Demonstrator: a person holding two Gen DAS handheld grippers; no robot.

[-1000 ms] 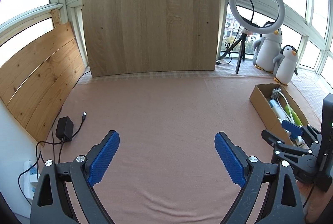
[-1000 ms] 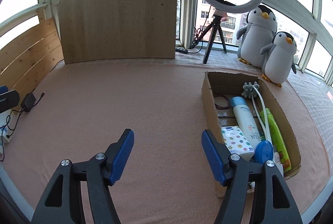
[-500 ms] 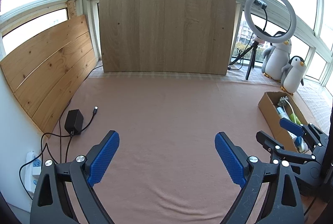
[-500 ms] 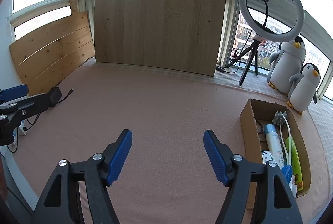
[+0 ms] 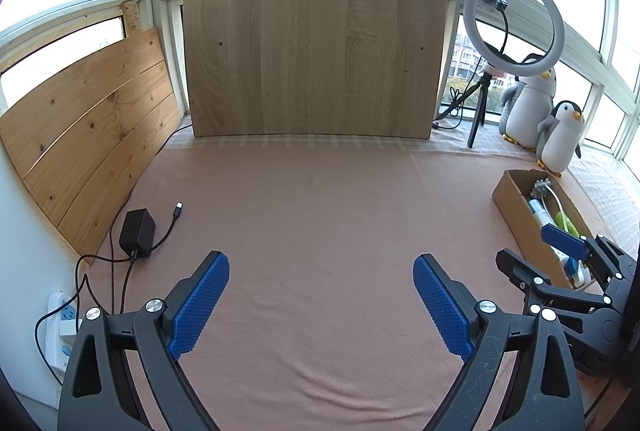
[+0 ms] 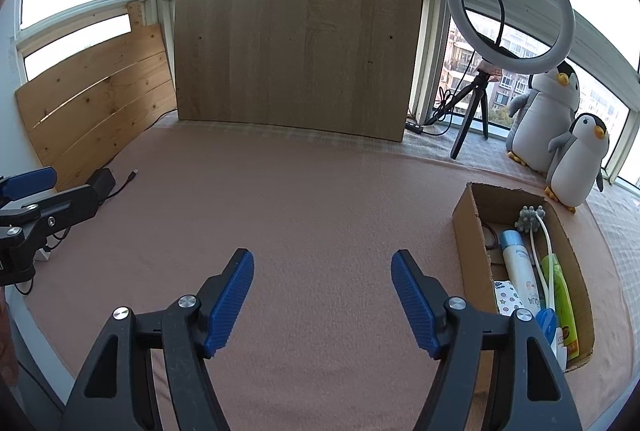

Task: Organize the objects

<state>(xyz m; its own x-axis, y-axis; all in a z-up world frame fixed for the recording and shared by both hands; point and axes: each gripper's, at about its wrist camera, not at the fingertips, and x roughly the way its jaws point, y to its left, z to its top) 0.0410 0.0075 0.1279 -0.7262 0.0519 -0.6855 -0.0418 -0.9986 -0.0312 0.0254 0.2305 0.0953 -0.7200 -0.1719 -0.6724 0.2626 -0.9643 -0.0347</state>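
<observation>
Inside cardboard box (image 6: 468, 231): bottles (image 6: 520, 271), tissue pack (image 6: 506, 297).

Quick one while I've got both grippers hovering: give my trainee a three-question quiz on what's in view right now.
1. True or false: the left gripper and the right gripper are both open and hold nothing.
2. Multiple choice: where does the white tube lie? A) on the pink cloth B) inside the cardboard box C) against the wooden board
3. Fill in: the black charger lies on the cloth near the ____ gripper.

Key: 1 true; 2 B; 3 left
</observation>
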